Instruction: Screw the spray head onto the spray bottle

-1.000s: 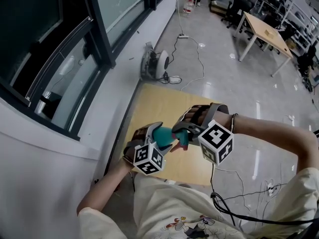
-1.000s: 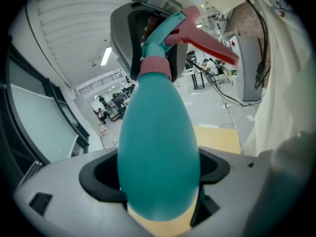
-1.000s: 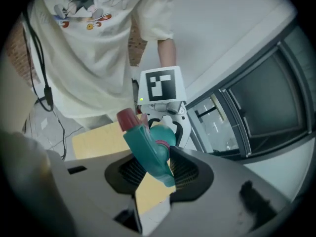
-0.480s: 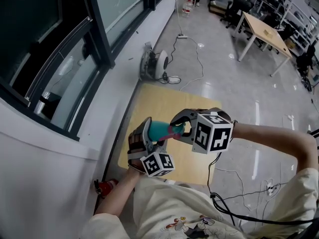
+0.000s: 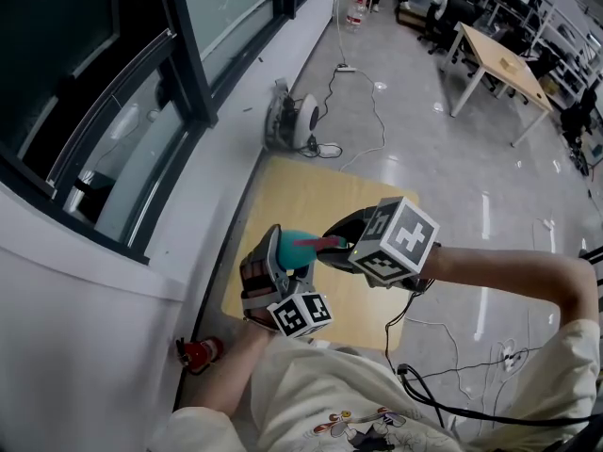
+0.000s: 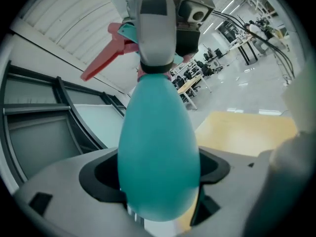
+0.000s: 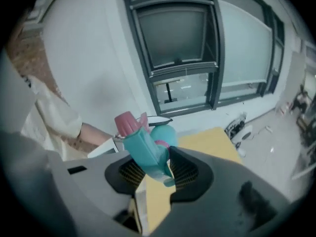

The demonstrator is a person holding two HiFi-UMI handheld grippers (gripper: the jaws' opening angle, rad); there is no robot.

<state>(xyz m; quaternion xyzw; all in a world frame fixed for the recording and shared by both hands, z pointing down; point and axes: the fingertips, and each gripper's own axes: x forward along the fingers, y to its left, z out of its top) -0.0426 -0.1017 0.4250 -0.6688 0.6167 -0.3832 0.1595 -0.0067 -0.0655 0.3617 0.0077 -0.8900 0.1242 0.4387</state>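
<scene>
A teal spray bottle point(image 5: 293, 247) is held in the air over the table, and my left gripper point(image 5: 279, 264) is shut on its rounded body point(image 6: 159, 147). The teal spray head point(image 7: 143, 148), with its pink nozzle point(image 7: 127, 122) and red trigger point(image 6: 105, 58), sits at the bottle's neck. My right gripper point(image 5: 334, 244) is shut on that head from the right, its pads point(image 7: 183, 171) pressing both sides. In the left gripper view a grey finger point(image 6: 157, 28) of the right gripper covers the neck. The joint between the head and the neck is hidden.
A small yellow wooden table point(image 5: 311, 196) lies below both grippers. Beyond it on the floor stand a fan-like device point(image 5: 290, 121) and loose cables point(image 5: 363, 92). A window wall point(image 5: 113, 111) runs along the left. A red extinguisher point(image 5: 199, 351) lies near my feet. Desks point(image 5: 499, 59) stand far right.
The right gripper has rolled about the spray head, so its marker cube now faces upward. The left gripper has tipped the bottle up and shifted slightly left.
</scene>
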